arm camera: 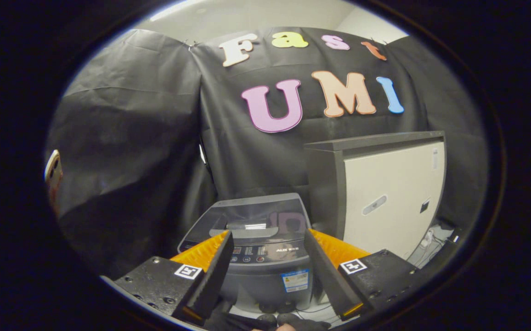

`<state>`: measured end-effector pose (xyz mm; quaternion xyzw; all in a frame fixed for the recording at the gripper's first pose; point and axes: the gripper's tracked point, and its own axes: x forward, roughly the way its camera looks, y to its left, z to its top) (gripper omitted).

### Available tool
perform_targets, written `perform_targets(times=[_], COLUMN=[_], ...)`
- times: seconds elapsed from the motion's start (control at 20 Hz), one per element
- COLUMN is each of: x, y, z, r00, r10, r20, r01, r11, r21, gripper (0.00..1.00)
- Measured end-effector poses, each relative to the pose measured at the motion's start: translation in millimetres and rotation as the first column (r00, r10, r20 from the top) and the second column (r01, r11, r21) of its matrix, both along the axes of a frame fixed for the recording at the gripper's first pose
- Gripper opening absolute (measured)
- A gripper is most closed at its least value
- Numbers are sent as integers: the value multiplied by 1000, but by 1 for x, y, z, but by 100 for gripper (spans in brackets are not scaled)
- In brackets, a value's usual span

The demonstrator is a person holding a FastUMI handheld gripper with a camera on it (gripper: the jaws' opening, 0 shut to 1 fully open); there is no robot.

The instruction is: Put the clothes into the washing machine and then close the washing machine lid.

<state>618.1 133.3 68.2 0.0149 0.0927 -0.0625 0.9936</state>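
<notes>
place: recording booth | evidence: black cloth wall [132, 138], washing machine [261, 243]

— What stands at the right, against the black cloth wall [127, 138]?
— A tall cabinet [392, 197] with a pale front and a dark grey side and top.
— Anything at its foot?
— Some cables [431, 236] lie on the floor at its far right corner, too small to tell more.
— And to the left?
— The cloth hangs in folds; a small pale object [53, 171] shows at its far left edge, unclear.

Hand-held gripper [268, 239], black screwed finger mounts, square coded tags, ribbed pads [210, 271]
</notes>
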Motion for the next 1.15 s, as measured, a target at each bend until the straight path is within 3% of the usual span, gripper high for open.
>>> perform_targets(times=[0.5,1.15], x=[-4,-7], y=[2,10], z=[12,21], r00=[998,994], r10=[2,21], r20=[62,105], r01=[1,-17], r11=[999,999], r21=[-54,-37], gripper=[94,94])
